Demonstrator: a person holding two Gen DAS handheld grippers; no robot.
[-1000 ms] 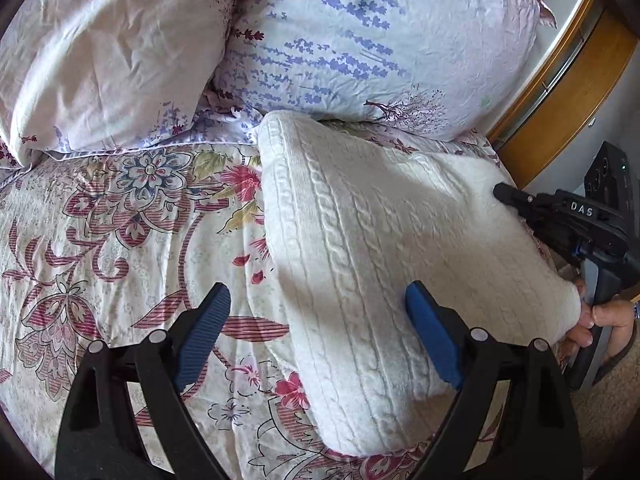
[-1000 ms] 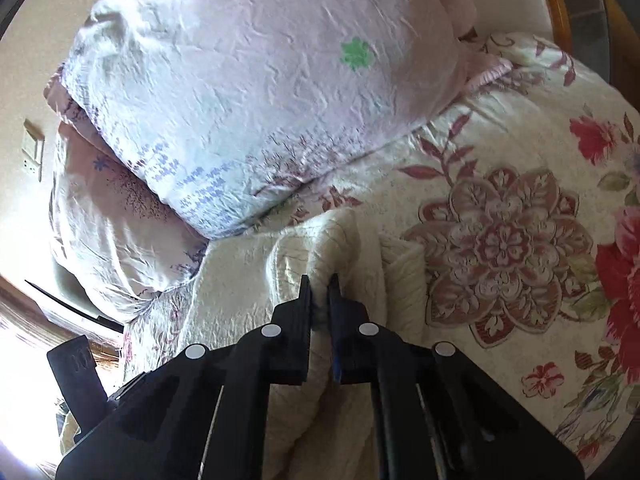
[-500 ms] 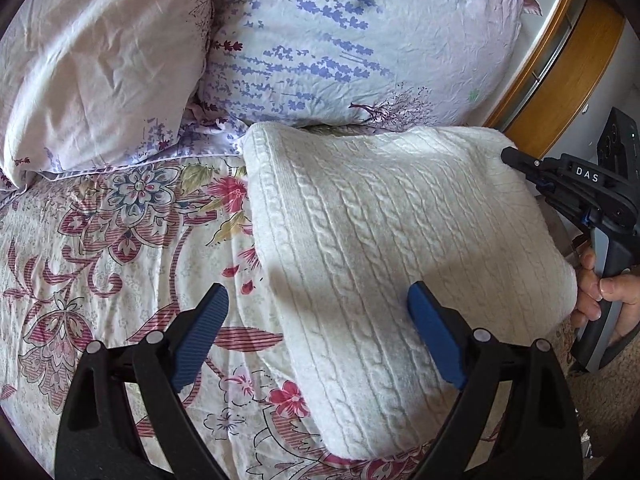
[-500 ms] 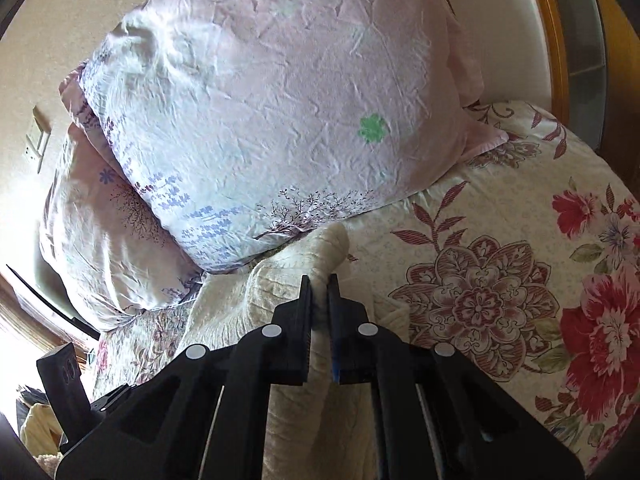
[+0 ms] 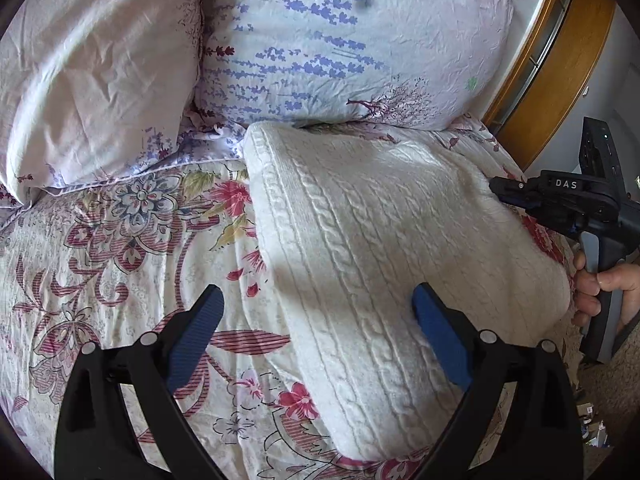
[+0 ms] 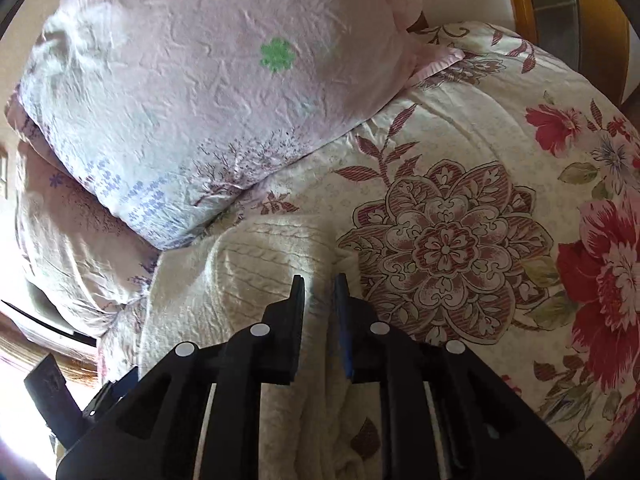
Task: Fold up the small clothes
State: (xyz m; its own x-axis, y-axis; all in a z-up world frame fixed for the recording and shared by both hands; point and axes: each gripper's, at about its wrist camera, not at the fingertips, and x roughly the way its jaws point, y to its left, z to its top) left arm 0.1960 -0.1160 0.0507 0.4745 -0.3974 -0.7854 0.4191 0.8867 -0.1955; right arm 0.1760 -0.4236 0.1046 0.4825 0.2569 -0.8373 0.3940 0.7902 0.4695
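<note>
Sweater: white cable-knit sweater (image 5: pixel 384 248), folded into a thick slab, lies on the bed w/ floral bedspread (image 5: pixel 120 248); far edge tucked just under the lavender-print pillow (image 5: pixel 340 40), near edge toward the bed's side.
Pillows: lavender-print one centre-right at the headboard end, plain pink pillow (image 5: pixel 88 60) beside it on the left; both rest on the bedspread.
L hand-held gripper (image 5: pixel 316 320): jaws spread wide, nothing clamped. Blue pads (image 5: pixel 196 328) straddle the sweater's left edge: one pad over bare bedspread, the other over the knit. Contact w/ fabric: can't tell.
R hand-held gripper (image 6: pixel 318 284): jaws have just been opening, now a narrow gap. Sweater (image 6: pixel 260 264) lies flat beneath and between the tips, no fold of knit pinched up, pads not pressing on it. In the left wrist view this gripper sits at the sweater's right edge, tip touching or just over the knit.
Person: hand (image 5: pixel 604 292) wrapped round the R gripper's handle, beside the bed edge.
Surroundings: wooden bed frame (image 5: pixel 560 60) beyond the right pillow.
</note>
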